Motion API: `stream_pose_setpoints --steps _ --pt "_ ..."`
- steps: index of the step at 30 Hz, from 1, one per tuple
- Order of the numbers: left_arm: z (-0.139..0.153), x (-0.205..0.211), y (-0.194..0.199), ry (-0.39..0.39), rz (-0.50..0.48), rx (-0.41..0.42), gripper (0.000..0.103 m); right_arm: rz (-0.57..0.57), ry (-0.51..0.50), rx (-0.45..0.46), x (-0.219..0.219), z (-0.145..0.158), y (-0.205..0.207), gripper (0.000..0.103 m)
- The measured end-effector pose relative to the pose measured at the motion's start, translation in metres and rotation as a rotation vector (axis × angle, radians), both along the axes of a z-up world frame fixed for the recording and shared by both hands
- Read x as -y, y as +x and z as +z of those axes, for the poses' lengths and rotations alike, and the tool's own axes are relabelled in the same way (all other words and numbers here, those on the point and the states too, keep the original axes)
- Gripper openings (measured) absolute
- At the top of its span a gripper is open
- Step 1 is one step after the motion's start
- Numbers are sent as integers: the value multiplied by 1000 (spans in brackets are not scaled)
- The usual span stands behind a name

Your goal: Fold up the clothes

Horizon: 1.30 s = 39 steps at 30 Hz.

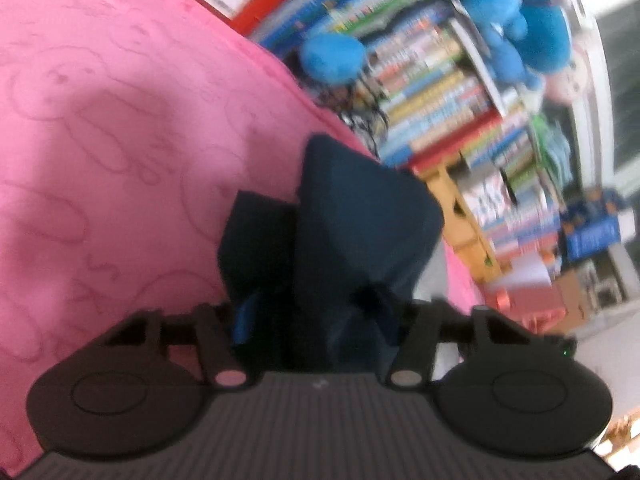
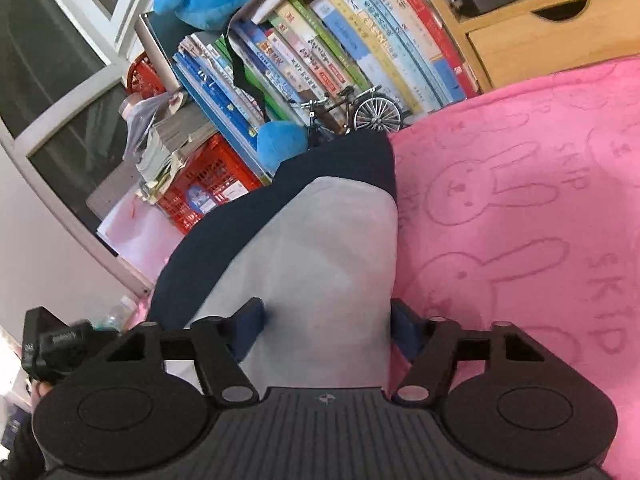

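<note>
While both claws lift it off the pink blanket (image 2: 520, 200) (prob. to fold), left claw (image 1: 316, 312) clamps navy garment (image 1: 360, 216), right claw (image 2: 328, 320) clamps its grey panel (image 2: 320, 260).

Both tongs point downward, the left tongs (image 1: 316, 320) and right tongs (image 2: 326, 330) partly spread around cloth.
</note>
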<state>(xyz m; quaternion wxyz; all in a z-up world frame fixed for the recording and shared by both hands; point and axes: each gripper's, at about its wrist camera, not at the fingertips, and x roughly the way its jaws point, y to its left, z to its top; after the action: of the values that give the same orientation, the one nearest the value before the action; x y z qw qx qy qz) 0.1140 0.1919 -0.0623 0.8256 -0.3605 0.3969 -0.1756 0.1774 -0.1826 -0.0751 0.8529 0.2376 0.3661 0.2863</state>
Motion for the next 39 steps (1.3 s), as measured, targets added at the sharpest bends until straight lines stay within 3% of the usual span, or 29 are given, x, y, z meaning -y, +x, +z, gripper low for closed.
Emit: stream_pose_setpoints --steps 3,6,9,18,23,26,32,39 --pt "4 9 10 29 -55 34 39 -8 31 -5 2 -1 2 52" --pt "16 25 27 93 -114 85 36 -28 48 -8 11 0 5 49" --pt "27 47 56 139 -156 120 34 -64 31 1 20 5 14 47" --pt "31 103 147 176 -224 173 32 -197 -52 -15 64 0 85 48" --pt "27 105 121 315 -221 207 44 -187 -129 24 62 5 71 57" --pt "33 94 90 386 -207 228 45 -174 -192 64 60 13 51 60" --pt "34 80 15 487 -167 222 52 -97 -366 170 48 35 -28 68" --pt "34 87 -69 576 -182 286 55 -46 -476 222 32 35 -117 73"
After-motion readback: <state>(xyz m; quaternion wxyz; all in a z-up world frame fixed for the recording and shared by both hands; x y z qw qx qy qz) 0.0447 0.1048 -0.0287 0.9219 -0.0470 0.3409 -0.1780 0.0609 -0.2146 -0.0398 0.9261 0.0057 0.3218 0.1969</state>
